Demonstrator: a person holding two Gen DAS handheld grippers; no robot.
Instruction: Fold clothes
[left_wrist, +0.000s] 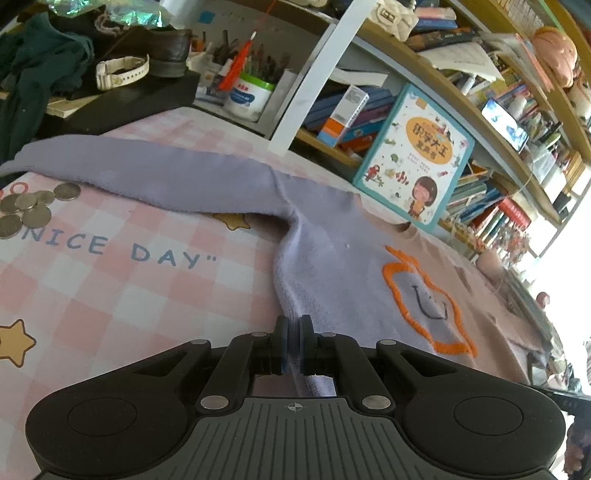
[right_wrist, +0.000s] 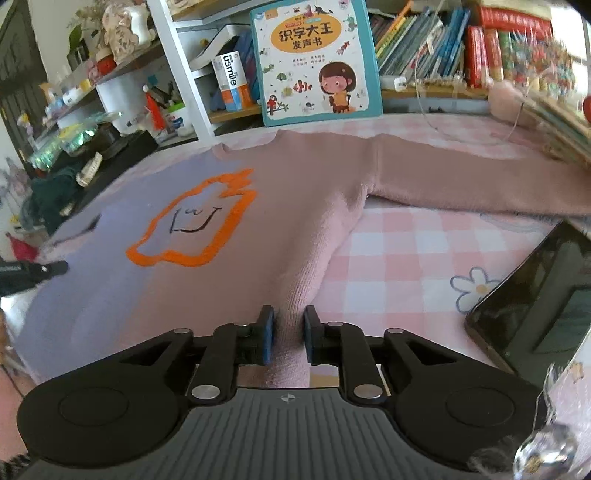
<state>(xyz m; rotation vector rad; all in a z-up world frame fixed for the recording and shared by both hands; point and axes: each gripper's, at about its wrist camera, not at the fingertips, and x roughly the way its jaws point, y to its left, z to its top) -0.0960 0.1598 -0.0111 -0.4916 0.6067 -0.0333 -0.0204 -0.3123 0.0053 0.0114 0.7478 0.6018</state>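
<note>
1. The garment was a knitted sweater (right_wrist: 303, 192), half lilac and half dusty pink, with an orange-outlined shape enclosing a stitched smile on the chest.
2. It lay face up and spread flat on the table (right_wrist: 406, 251), neckline toward the bookshelves, both sleeves stretched out to the sides.
3. The lilac sleeve (left_wrist: 147, 173) ran out across the cloth in the left wrist view; the pink sleeve (right_wrist: 480, 184) ran out toward the right in the right wrist view.
4. The left tongs (left_wrist: 294, 345) were clenched on the lilac side edge of the sweater near the hem, fabric pinched between the blue pads.
5. The right tongs (right_wrist: 289, 338) were clamped on a raised ridge of the pink side edge, the pads pressing the knit.
6. The table was covered by a pink-and-white checked cloth printed with stars, a flower and the words "NICE DAY".
7. A cluster of silver coins (left_wrist: 29, 210) lay on the cloth, just beside the lilac sleeve.
8. A dark tablet (right_wrist: 535, 306) rested at the right edge.
9. A teal-bordered children's picture book (right_wrist: 317, 59) stood against crowded bookshelves behind the sweater.
</note>
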